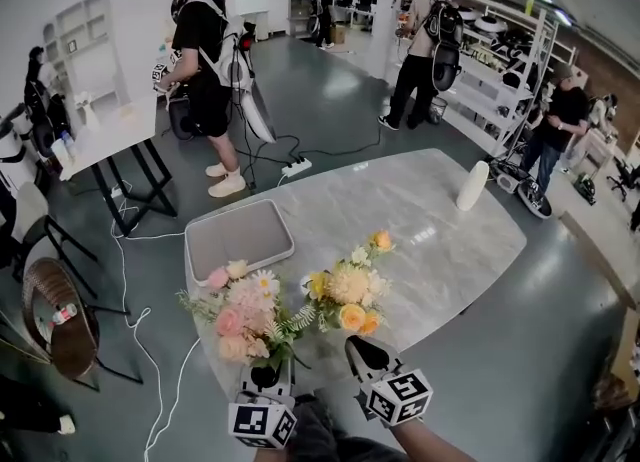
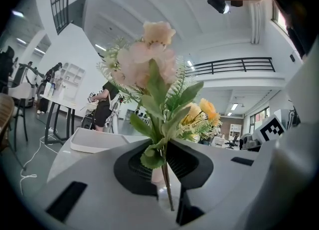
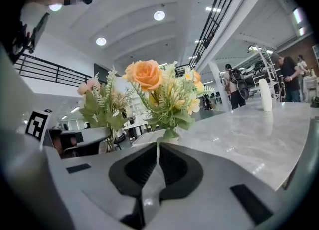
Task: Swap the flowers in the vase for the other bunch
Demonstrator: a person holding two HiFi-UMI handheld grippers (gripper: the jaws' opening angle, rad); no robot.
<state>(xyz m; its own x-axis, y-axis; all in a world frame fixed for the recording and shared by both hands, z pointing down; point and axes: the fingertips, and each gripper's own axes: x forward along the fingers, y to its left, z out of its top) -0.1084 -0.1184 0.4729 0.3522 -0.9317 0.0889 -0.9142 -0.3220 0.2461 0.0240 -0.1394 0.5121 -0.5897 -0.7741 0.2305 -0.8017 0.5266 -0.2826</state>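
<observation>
Two bunches stand side by side over the near part of the marble table (image 1: 440,240). The pink bunch (image 1: 238,318) is on the left, and my left gripper (image 1: 268,370) is shut on its stem. In the left gripper view the thin stem (image 2: 167,186) runs down between the closed jaws, with the pink blooms (image 2: 149,57) above. The yellow-orange bunch (image 1: 348,295) is on the right. My right gripper (image 1: 362,348) is shut at its base, and the bunch (image 3: 159,92) rises right off the jaw tips. The white vase (image 1: 472,186) stands far off at the table's right, with no flowers in it.
A grey tray (image 1: 238,238) lies on the table behind the pink bunch. A brown chair (image 1: 60,325) and floor cables (image 1: 135,280) are to the left. Several people stand beyond the table, the nearest a person in black (image 1: 205,60). The table's rounded edge curves near me.
</observation>
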